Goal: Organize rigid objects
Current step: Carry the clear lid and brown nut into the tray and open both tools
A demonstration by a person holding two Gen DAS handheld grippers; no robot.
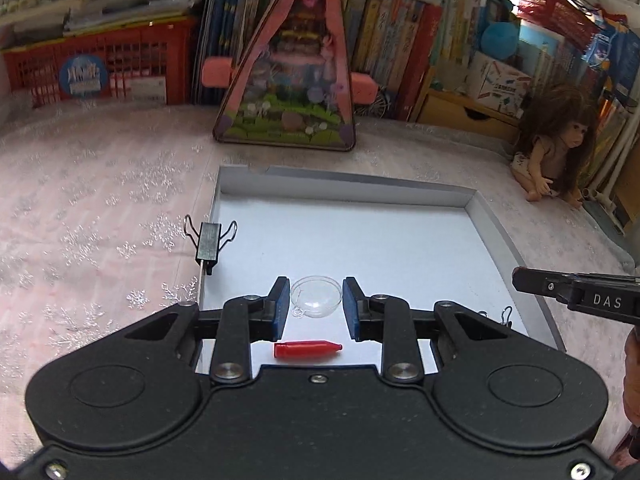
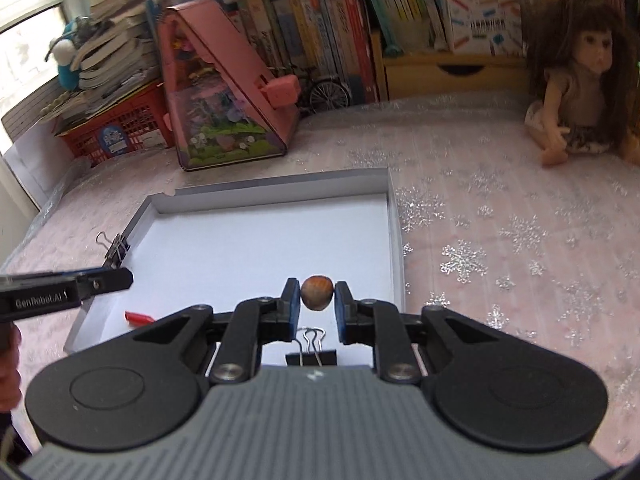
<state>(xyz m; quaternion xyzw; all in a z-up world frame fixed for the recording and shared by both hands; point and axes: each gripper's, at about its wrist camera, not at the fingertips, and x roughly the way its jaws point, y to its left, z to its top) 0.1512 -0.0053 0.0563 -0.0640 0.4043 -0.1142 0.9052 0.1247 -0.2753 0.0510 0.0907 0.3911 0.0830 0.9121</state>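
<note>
My left gripper (image 1: 315, 285) is shut on a clear plastic half-dome (image 1: 316, 299), held over the near part of a shallow white tray (image 1: 344, 185). Below it in the tray lies a red bullet-shaped cap (image 1: 307, 349). My right gripper (image 2: 316, 284) is shut on a brown hazelnut (image 2: 316, 295) above the same tray (image 2: 280, 185), with a black binder clip (image 2: 312, 350) lying under it. A second black binder clip (image 1: 208, 242) is clamped on the tray's left rim. Each gripper shows in the other's view, at the tray's sides: the right gripper's finger (image 1: 576, 298) and the left gripper's finger (image 2: 68, 288).
A pink triangular toy house (image 1: 286, 80) stands behind the tray. A long-haired doll (image 2: 576, 92) sits at the right. A red crate (image 1: 100, 64), rows of books (image 2: 320, 28) and a wooden drawer box (image 2: 448, 76) line the back. The tablecloth is pink with snowflakes.
</note>
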